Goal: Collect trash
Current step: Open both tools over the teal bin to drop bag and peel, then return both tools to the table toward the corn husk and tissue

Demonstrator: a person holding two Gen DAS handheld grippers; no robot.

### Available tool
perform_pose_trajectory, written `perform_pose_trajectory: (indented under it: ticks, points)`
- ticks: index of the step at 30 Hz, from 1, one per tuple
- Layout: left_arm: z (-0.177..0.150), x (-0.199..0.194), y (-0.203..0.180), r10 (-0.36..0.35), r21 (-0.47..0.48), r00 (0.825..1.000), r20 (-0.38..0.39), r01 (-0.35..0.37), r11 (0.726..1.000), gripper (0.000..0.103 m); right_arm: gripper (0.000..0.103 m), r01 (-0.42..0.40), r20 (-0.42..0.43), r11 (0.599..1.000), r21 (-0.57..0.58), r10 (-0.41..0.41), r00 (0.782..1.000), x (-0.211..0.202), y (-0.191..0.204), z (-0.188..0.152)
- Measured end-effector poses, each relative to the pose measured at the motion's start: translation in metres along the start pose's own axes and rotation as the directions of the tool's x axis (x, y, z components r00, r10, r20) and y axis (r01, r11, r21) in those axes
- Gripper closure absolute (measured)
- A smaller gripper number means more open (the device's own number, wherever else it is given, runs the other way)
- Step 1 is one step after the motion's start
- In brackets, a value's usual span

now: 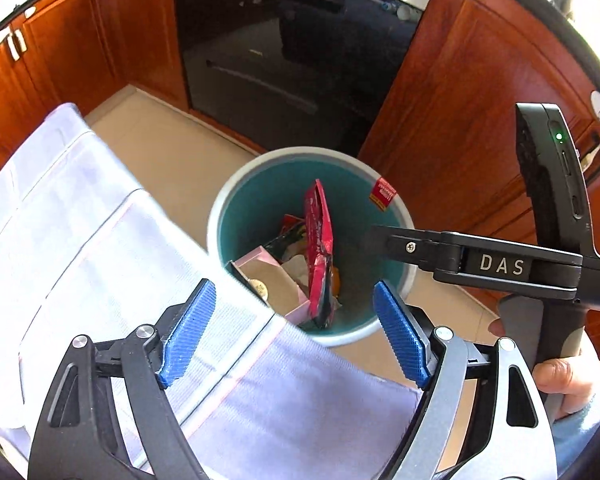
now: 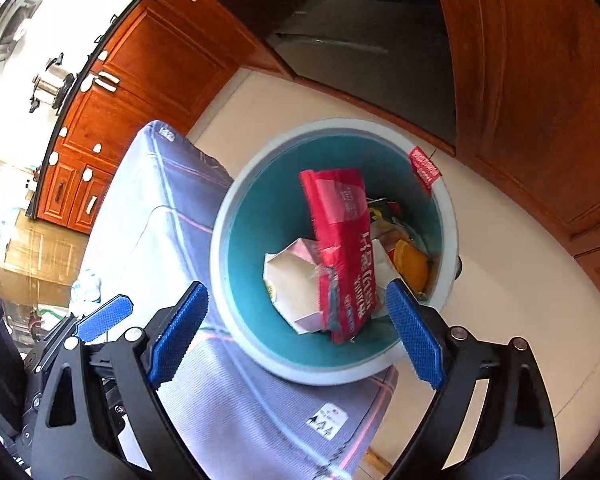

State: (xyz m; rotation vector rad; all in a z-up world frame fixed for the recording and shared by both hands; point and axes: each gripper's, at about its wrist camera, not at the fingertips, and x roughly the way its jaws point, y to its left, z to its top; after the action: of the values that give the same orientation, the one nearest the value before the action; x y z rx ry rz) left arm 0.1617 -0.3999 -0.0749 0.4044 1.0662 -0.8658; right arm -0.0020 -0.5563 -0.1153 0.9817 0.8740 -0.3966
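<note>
A round bin (image 1: 228, 184) (image 2: 220, 248) with a white rim and teal inside stands on the floor beside the table. A red wrapper (image 1: 319, 248) (image 2: 342, 248) stands on end in it, among a pink-and-white carton (image 1: 278, 280) (image 2: 290, 280), an orange piece (image 2: 410, 266) and other scraps. My left gripper (image 1: 296, 330) hangs open above the table's edge and the bin, nothing between its blue pads. My right gripper (image 2: 296, 334) is open over the bin, empty too. The right gripper's body (image 1: 500, 266) shows at the right of the left wrist view, held by a hand (image 1: 560, 376).
A pale striped cloth (image 1: 100, 240) (image 2: 240, 400) covers the table beside the bin. Wooden cabinets (image 1: 460, 100) (image 2: 540, 80) and a dark oven (image 1: 292, 60) ring the tiled floor (image 2: 500, 280). A red tag (image 1: 382, 194) (image 2: 424, 168) hangs on the bin's rim. A steel pot (image 2: 50, 86) sits on the counter.
</note>
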Motion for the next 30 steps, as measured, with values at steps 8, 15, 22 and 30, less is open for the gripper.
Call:
perform_pose_trajectory:
  ticks: [8, 15, 22, 30]
  points:
    - [-0.027, -0.044, 0.023, 0.021, -0.034, 0.998, 0.054, -0.019, 0.999, 0.017, 0.016, -0.008, 0.007, 0.997, -0.081, 0.009, 1.000, -0.019, 0.047, -0.020]
    - [-0.059, -0.083, 0.055, 0.048, -0.095, 0.994, 0.094, -0.039, 0.995, 0.015, 0.012, -0.017, -0.010, 0.986, -0.166, 0.016, 1.000, -0.024, 0.100, -0.047]
    - [-0.103, -0.118, 0.096, 0.077, -0.184, 0.990, 0.122, -0.053, 0.982, 0.011, 0.012, -0.036, -0.078, 0.965, -0.259, 0.016, 0.997, -0.012, 0.157, -0.076]
    - [-0.159, -0.159, 0.153, 0.142, -0.289, 0.981, 0.132, -0.099, 0.952, 0.009, 0.012, -0.061, -0.168, 0.927, -0.369, -0.002, 0.986, 0.017, 0.218, -0.118]
